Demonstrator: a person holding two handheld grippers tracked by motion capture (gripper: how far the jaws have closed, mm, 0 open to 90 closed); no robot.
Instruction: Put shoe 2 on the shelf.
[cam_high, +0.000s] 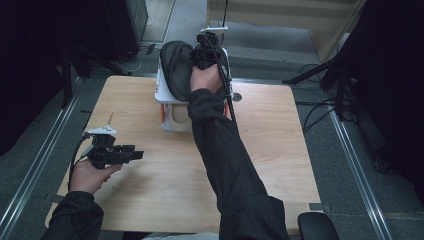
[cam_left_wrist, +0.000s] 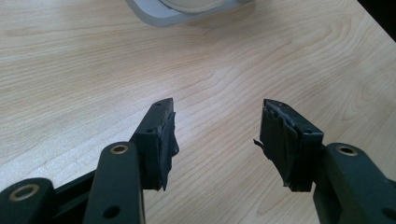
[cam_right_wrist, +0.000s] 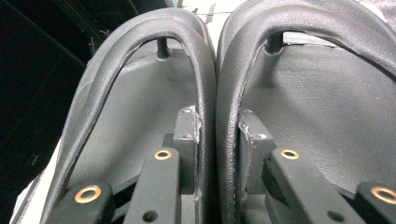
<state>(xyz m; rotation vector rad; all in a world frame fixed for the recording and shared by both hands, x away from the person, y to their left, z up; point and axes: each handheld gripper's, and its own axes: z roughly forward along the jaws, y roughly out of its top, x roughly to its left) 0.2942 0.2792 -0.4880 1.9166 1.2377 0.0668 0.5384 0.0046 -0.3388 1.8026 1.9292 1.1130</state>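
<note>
A pair of black sandals (cam_high: 177, 70) stands on edge on a white stand (cam_high: 167, 102) at the table's far side. My right gripper (cam_high: 207, 50) reaches over them from the right. In the right gripper view, one jaw sits inside the left sandal (cam_right_wrist: 130, 121) and the other inside the right sandal (cam_right_wrist: 317, 102). My right gripper (cam_right_wrist: 217, 135) is shut on the two adjoining straps, its pads touching them. My left gripper (cam_high: 137, 154) hovers low over the table's front left; its jaws (cam_left_wrist: 215, 135) stand wide open around bare wood.
The wooden table (cam_high: 270, 150) has a small round hole (cam_high: 236, 96) right of the stand. The stand's grey base (cam_left_wrist: 159, 14) lies ahead of the left gripper. A cable (cam_high: 227, 90) trails along my right arm. Dark stands and cables surround the table.
</note>
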